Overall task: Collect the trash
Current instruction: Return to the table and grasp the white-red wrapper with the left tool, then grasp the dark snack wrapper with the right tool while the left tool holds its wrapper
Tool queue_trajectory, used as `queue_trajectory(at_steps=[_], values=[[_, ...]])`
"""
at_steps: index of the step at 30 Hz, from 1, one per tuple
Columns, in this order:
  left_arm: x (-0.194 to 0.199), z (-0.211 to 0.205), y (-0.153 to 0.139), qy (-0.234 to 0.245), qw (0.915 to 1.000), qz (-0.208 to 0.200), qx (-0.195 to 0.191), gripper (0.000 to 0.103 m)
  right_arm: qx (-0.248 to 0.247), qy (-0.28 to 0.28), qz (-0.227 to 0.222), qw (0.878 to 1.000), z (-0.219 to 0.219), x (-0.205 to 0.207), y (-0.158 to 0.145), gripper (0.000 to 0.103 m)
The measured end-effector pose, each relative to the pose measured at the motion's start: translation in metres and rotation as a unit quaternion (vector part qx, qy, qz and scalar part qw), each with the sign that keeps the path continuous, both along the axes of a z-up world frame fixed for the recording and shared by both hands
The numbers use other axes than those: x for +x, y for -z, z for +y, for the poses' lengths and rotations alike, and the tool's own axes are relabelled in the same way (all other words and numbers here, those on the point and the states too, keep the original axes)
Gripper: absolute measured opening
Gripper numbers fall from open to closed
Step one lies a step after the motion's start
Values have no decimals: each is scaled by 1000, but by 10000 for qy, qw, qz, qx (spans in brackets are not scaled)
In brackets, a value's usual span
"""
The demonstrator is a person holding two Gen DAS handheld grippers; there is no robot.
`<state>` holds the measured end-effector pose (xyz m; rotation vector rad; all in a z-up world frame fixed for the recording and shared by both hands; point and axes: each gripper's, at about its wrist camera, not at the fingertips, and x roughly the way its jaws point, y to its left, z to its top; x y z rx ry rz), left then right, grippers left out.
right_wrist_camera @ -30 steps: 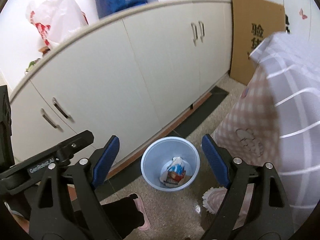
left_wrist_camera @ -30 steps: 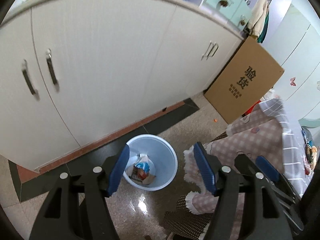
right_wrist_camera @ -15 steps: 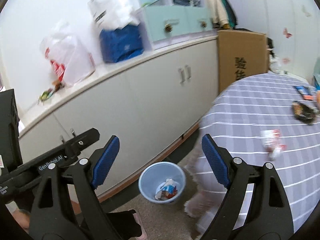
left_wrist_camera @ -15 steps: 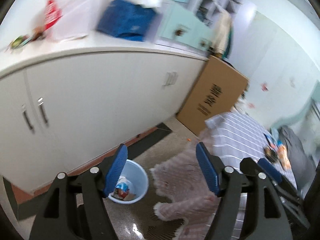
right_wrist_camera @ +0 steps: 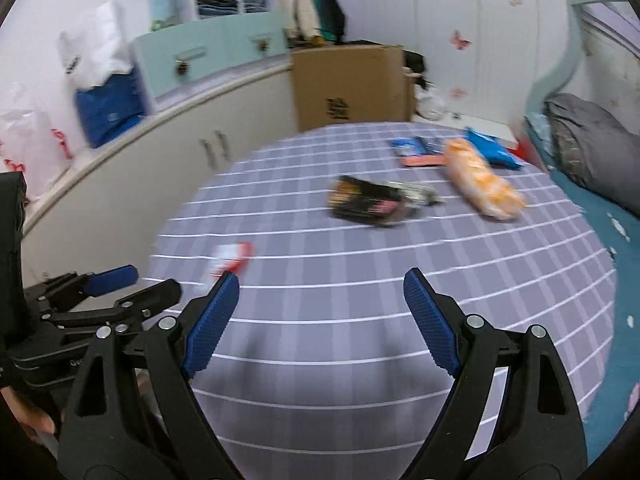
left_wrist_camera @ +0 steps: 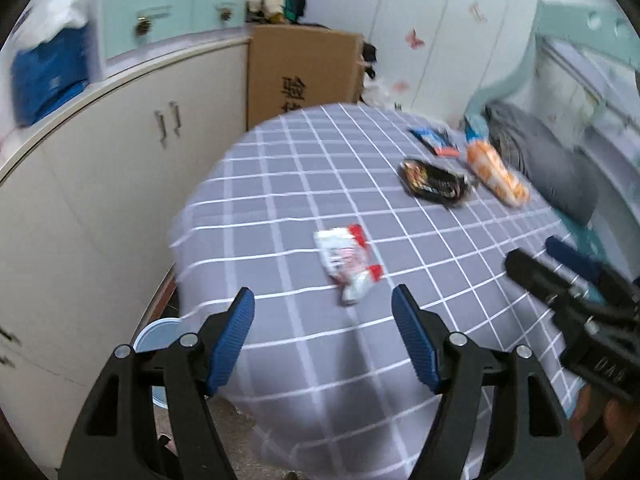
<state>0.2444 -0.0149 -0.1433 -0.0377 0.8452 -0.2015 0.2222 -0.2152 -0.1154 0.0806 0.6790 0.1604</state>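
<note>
Both grippers hang over the checked tablecloth, left gripper and right gripper spread wide, empty. Red-and-white wrapper lies at twelve o'clock of the left one (blurred); black packet at one o'clock.

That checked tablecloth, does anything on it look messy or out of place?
Yes. Snack wrappers lie scattered on the tablecloth: a crumpled red-and-white wrapper nearest, a black packet, an orange bag and blue packets farther back.

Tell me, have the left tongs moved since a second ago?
Yes. The left tongs swung up from the blue bin by the cabinet, now hanging open over the checked tablecloth.
</note>
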Motion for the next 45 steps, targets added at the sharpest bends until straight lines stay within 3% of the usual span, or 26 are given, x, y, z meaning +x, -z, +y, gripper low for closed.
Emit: queue_trajectory(at_steps=[5, 7, 10, 12, 14, 22, 24, 25, 28, 30, 35, 39, 45], values=[[25, -22, 16, 123, 9994, 276, 139, 48, -335, -172, 60, 9993, -24, 15, 7, 83], [35, -25, 23, 113, 9990, 408, 158, 33, -560, -346, 90, 9978, -22, 25, 9, 83], [42, -27, 22, 100, 9990, 295, 318, 22, -967, -580, 7, 9936, -13, 41, 11, 83], [46, -26, 19, 73, 9994, 201, 268, 20, -1188, -779, -77, 9898, -5, 53, 11, 81], [48, -22, 12, -17, 9997, -2, 231, 19, -1261, -924, -44, 9877, 1, 66, 12, 62], [59, -1, -4, -256, 9993, -255, 78, 19, -1902, -1369, 379, 9714, 25, 127, 33, 54], [61, 1, -5, -276, 9992, -273, 94, 19, -2001, -1463, 468, 9677, 31, 135, 37, 47], [62, 3, -5, -279, 9992, -281, 88, 19, -2040, -1460, 527, 9666, 33, 139, 39, 37], [67, 6, -2, -263, 9994, -242, 18, 19, -2158, -1504, 654, 9626, 40, 148, 44, 30], [66, 8, -1, -245, 9995, -211, -61, 19, -2053, -1505, 728, 9643, 41, 152, 42, 24], [55, 15, -7, -204, 9987, -296, -358, 19, -1188, -1322, 642, 9820, 26, 149, 13, 12], [45, 22, -16, -213, 9976, -398, -521, 19, -712, -1287, 464, 9880, 19, 134, -12, 9], [27, 32, -28, -242, 9960, -489, -701, 19, -559, -1236, 87, 9907, 29, 103, -40, 9]])
